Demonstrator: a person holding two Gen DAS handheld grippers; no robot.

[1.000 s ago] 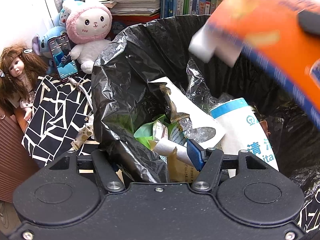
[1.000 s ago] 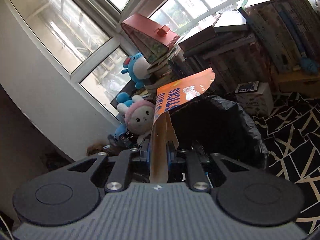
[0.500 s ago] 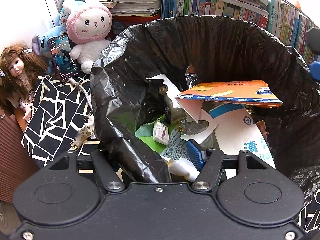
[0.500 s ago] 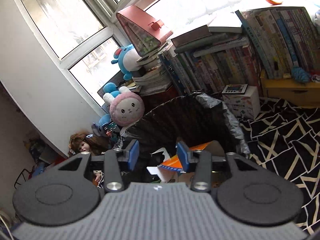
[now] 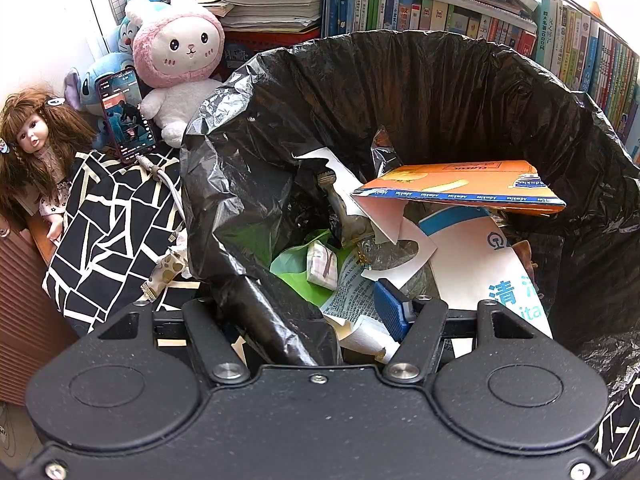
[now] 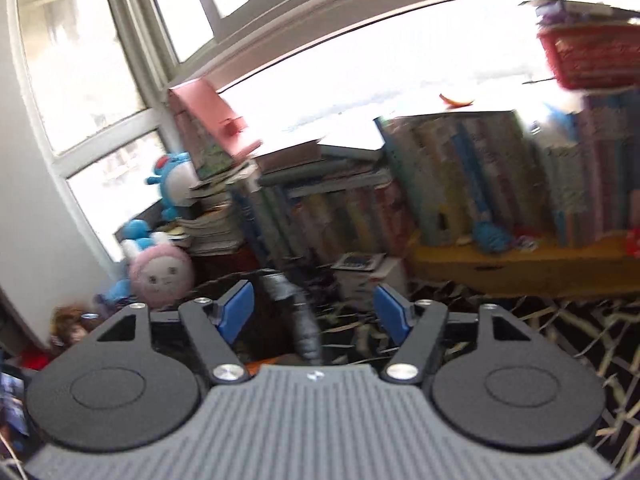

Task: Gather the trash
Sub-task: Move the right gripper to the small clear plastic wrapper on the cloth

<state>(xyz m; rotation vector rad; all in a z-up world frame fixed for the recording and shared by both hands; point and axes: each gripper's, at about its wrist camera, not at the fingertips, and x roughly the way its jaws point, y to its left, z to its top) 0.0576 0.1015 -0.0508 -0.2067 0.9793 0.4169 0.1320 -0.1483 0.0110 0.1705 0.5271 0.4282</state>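
Right claw (image 6: 316, 316), jaws just spread wide and empty, should lift clear while the left claw (image 5: 304, 312) grips the black plastic bin liner (image 5: 240, 184), flat orange cardboard box (image 5: 460, 188) lying inside at two o'clock.

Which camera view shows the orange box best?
The left wrist view: the orange box lies sharp and unobstructed on the rubbish inside the black bag. The right wrist view is blurred and shows only a possible orange sliver.

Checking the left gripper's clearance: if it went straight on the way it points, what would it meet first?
Probably the black bin bag's folded rim, already between the left gripper's fingers; beyond lies trash.
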